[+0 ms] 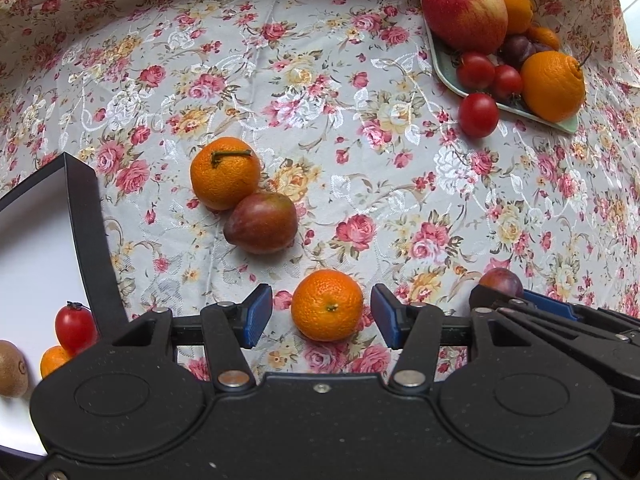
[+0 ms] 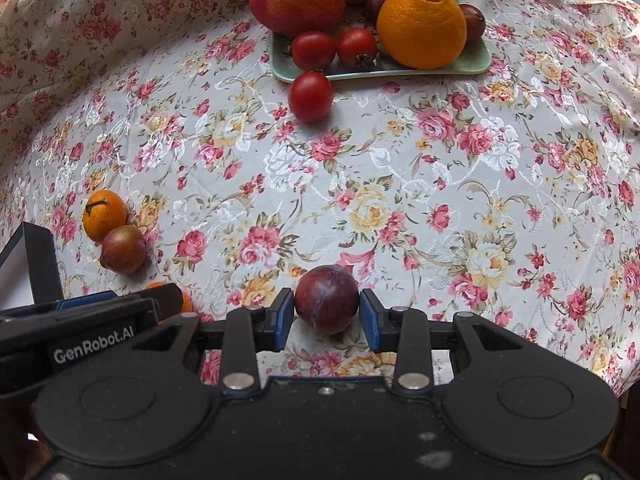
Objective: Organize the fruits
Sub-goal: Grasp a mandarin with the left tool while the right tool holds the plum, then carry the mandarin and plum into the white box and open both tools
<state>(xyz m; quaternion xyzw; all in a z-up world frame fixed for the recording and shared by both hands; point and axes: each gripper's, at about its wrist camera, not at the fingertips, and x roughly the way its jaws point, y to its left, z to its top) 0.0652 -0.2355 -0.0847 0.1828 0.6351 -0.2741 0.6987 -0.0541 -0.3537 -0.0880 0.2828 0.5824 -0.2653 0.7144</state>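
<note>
The left tongs point(image 1: 322, 316) point down at the surface point(image 1: 320, 100), and a small mandarin point(image 1: 327, 305) sits exactly between their two blue pads. The pads are spread, with a clear gap on each side, so nothing is pinched yet. The mandarin rests on the flowered cloth with its stem end turned toward the camera. It is nearly round, so I see no long axis that matters; the pads can come in from left and right as they stand. I judge that the coming move depends only on this centering.

The right tongs point(image 2: 327, 312) are close beside the left ones and are pinching a dark plum point(image 2: 327, 299); both pads touch its sides. The seam of the plum runs toward the camera, across the line between the pads.

A white bin with a black rim point(image 1: 86, 232) lies just to the left of the left tongs, so the left hand is nearer to it. The green plate point(image 2: 476, 62) with other fruits is well apart, at the far side.
</note>
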